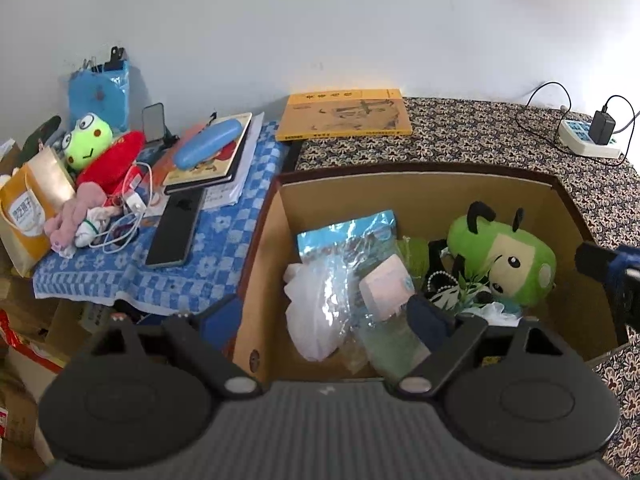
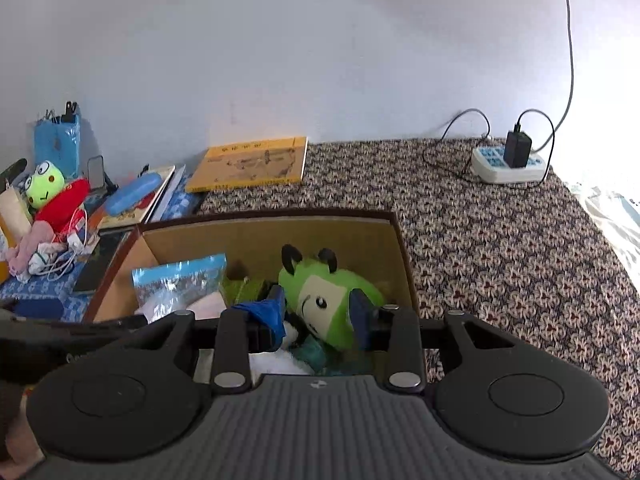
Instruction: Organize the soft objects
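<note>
Holding the left gripper [image 1: 324, 320] spread wide over the near edge of the cardboard box [image 1: 420, 172], gripping nothing, with one finger outside the box wall and the other over the clutter inside. Looking straight down past it onto a crinkled blue-topped plastic bag [image 1: 348, 232] and a pale pink packet [image 1: 386, 284] lying against it.

Hanging the right gripper [image 2: 319, 314] over the far right side of the same box, fingers parted on either side of the green plush toy [image 2: 320, 300]. Not pinching it, though: showing a sliver of cardboard between fingertip and toy in the left wrist view. Resting on its side in the box, that toy, black horns pointing toward the back wall.

Moving out to the left, onto the blue checked cloth [image 1: 224, 248]: spotting a dark phone [image 1: 176, 232] lying flat, a tangle of white cable, a blue case [image 1: 208, 142] on top of stacked books. Catching a green frog plush [image 1: 88, 142] leaning on a red plush [image 1: 112, 160] behind that, outside the box.

Finishing at the wall: a yellow book [image 1: 344, 114] flat on the patterned cover [image 1: 480, 136], and a power strip [image 1: 586, 138] with a black charger plugged in.
</note>
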